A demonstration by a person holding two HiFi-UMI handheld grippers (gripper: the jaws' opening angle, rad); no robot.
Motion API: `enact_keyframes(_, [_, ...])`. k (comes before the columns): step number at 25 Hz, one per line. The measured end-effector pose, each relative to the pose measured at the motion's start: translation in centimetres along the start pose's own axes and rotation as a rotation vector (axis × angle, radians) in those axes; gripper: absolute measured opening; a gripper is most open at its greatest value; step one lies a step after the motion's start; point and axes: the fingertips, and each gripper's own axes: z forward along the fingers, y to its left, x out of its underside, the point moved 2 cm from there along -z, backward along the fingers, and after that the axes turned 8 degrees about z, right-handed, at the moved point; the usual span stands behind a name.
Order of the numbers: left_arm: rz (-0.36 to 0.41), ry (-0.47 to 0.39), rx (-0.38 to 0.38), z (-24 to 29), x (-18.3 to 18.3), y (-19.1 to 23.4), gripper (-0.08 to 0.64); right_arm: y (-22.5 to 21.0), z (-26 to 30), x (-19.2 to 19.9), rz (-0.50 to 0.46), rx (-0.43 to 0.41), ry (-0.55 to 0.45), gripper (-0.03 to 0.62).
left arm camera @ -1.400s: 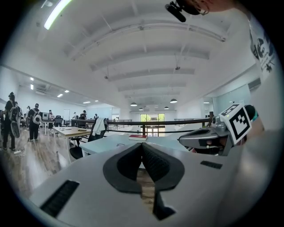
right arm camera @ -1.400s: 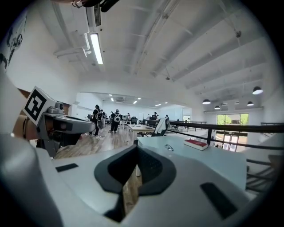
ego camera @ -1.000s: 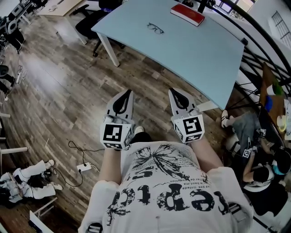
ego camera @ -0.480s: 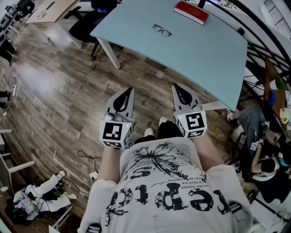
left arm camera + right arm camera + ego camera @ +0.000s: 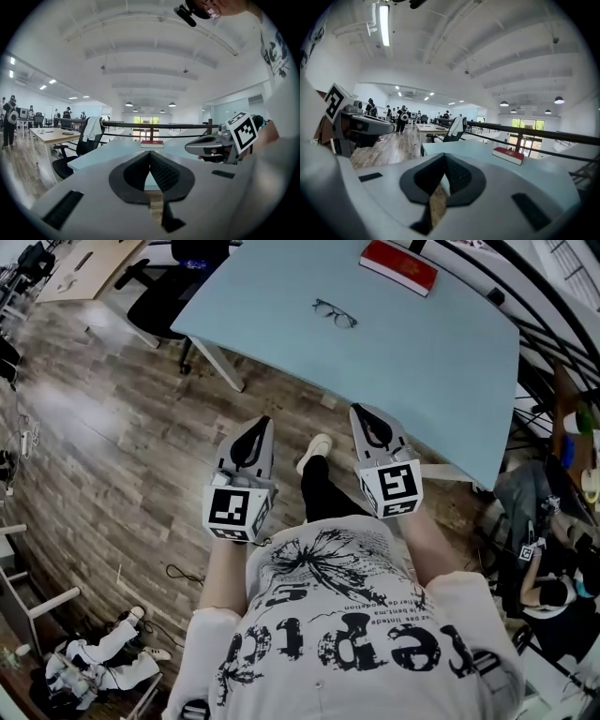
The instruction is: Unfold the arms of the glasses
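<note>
The dark-framed glasses (image 5: 335,313) lie on the pale blue table (image 5: 441,362), far side, with their arms too small to make out. Both grippers hang over the wooden floor, short of the table's near edge, apart from the glasses. My left gripper (image 5: 262,425) is shut with nothing in it; its pads meet in the left gripper view (image 5: 150,155). My right gripper (image 5: 360,412) is likewise shut and empty, seen close in its own view (image 5: 444,158). The glasses do not show in either gripper view.
A red book (image 5: 399,266) rests at the table's far edge. A black office chair (image 5: 173,292) stands at the table's left end by a white leg (image 5: 222,367). A black railing (image 5: 553,324) and seated people (image 5: 544,592) are at the right.
The person has stepped toward the table, so both grippers moved forward together. The table edge now lies closer ahead of the jaws. Both stayed shut.
</note>
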Motion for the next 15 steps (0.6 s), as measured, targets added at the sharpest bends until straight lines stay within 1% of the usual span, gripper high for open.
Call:
enact_keyframes(4, [-0.003,0.007,0.029,6.6,-0.5,3.6,0.018,-4.1,6.5,-1.7,0.025,0.029,-0.014,0.011])
enact_keyframes(8, [0.008,0.013,0.062,14.5,-2.0,6.8,0.018,-9.5,12.7,-3.6,0.048,0.073,-0.011,0.011])
enact_keyframes(13, [0.029,0.017,0.108,23.6,-3.8,10.8,0.018,-15.7,19.0,-5.4,0.069,0.134,0.001,0.011])
enact_keyframes(15, [0.035,0.021,0.13,26.9,-4.2,11.8,0.018,-18.1,20.8,-5.6,0.081,0.161,0.01,0.011])
